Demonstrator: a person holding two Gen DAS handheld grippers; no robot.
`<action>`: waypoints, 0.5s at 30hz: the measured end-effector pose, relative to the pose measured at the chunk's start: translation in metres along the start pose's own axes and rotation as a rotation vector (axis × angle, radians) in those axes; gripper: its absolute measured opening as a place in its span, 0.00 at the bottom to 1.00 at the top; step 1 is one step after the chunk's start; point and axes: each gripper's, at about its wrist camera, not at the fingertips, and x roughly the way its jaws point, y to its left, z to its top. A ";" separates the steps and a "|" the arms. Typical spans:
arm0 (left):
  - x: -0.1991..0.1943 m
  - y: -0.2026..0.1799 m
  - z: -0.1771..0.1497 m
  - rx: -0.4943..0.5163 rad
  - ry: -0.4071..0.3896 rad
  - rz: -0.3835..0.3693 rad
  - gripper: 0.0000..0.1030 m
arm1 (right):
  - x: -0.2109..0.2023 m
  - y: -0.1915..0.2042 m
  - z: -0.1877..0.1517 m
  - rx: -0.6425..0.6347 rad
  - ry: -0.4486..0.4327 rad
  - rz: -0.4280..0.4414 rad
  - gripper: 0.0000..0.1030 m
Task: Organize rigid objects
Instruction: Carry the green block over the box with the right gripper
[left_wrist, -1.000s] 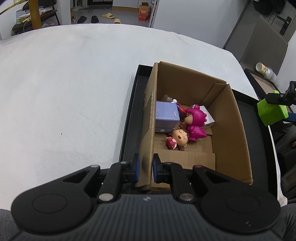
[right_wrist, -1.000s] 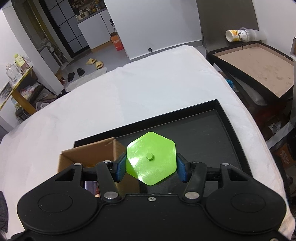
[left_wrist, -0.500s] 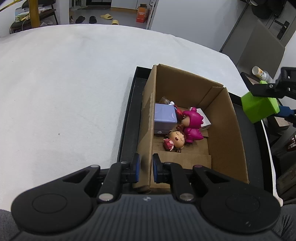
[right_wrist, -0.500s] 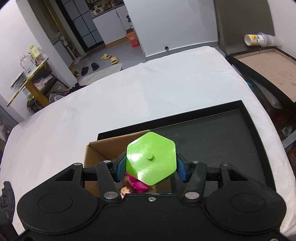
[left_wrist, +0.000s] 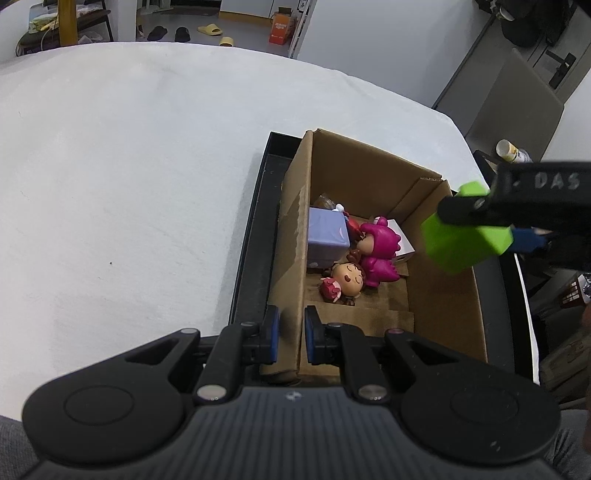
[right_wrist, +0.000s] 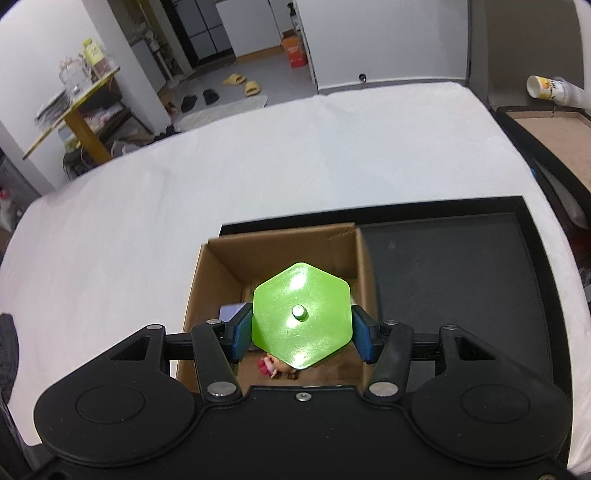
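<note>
An open cardboard box (left_wrist: 447, 306) (right_wrist: 221, 266) stands in a black tray (left_wrist: 255, 236) (right_wrist: 461, 277) on a white-covered table. My left gripper (left_wrist: 288, 334) is shut on the box's near left wall. A green hexagonal block (right_wrist: 301, 315) (left_wrist: 461, 236) hangs over the box's right part, with my right gripper (right_wrist: 301, 332) shut on its sides. On the box floor lie a lilac cube (left_wrist: 327, 236), a magenta-haired figure (left_wrist: 376, 247), a small doll with a round face (left_wrist: 345, 278) and a white box (left_wrist: 402, 243).
The white tablecloth (left_wrist: 129, 184) spreads wide to the left of the tray. The tray's right half (right_wrist: 461, 277) holds nothing. Past the table's right edge stand a second framed board (right_wrist: 546, 136) and a paper cup (right_wrist: 546, 88).
My right gripper has carried the green block leftward, from over the tray's open part to over the box. The left gripper has kept its hold on the box wall.
</note>
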 end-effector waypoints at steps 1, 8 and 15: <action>0.000 0.001 0.000 -0.002 0.000 -0.003 0.13 | 0.002 0.003 -0.002 -0.005 0.009 -0.003 0.52; -0.001 0.006 0.001 -0.018 0.005 -0.026 0.13 | 0.014 0.020 -0.013 -0.042 0.059 -0.035 0.52; -0.001 0.009 0.002 -0.021 0.008 -0.041 0.13 | 0.025 0.024 -0.015 -0.080 0.061 -0.115 0.52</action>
